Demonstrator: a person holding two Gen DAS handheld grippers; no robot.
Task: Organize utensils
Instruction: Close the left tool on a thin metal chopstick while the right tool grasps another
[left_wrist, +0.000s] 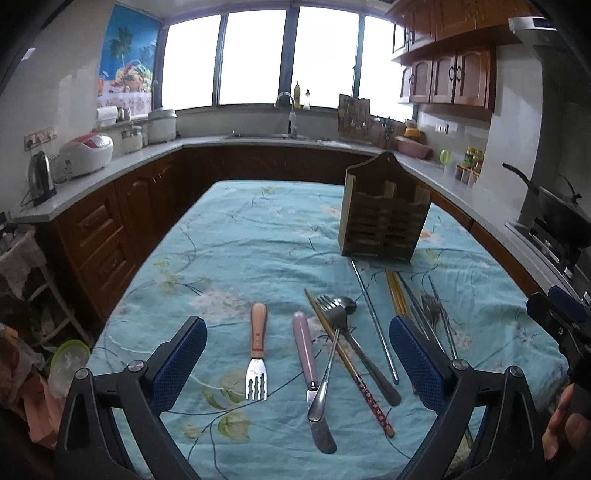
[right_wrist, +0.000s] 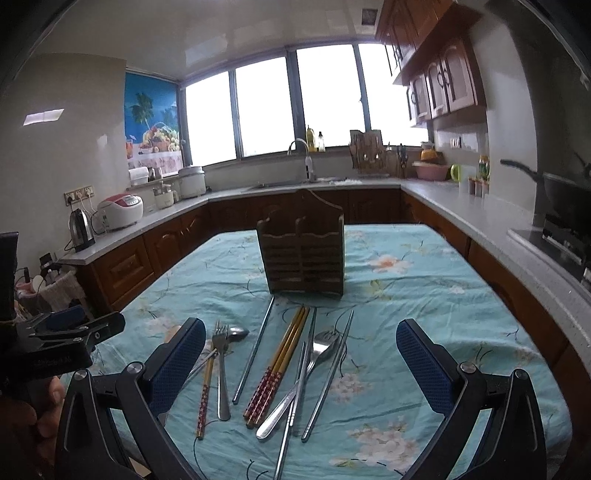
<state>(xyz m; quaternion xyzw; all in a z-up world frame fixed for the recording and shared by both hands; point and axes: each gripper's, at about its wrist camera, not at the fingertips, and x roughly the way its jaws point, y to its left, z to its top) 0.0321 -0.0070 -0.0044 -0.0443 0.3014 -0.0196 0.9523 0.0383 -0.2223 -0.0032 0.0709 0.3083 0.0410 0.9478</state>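
Observation:
Loose utensils lie on a blue flowered tablecloth (left_wrist: 240, 236) in front of a wooden utensil holder (left_wrist: 384, 218), also the wooden utensil holder (right_wrist: 303, 254) in the right wrist view. My left gripper (left_wrist: 297, 365) is open above a wooden-handled fork (left_wrist: 257, 350), a pink-handled knife (left_wrist: 308, 365), a steel fork (left_wrist: 328, 354) and a spoon (left_wrist: 365, 354). My right gripper (right_wrist: 301, 363) is open above red-and-gold chopsticks (right_wrist: 280, 363), steel chopsticks (right_wrist: 328, 376) and a steel fork (right_wrist: 299, 380). Neither gripper holds anything.
Kitchen counters (left_wrist: 110, 162) with dark wood cabinets wrap around the table. A kettle (left_wrist: 40, 179) and rice cooker (left_wrist: 86, 155) stand on the left counter. A wok (left_wrist: 554, 210) sits on the stove at right. A hand (right_wrist: 26, 421) holds the other gripper at lower left.

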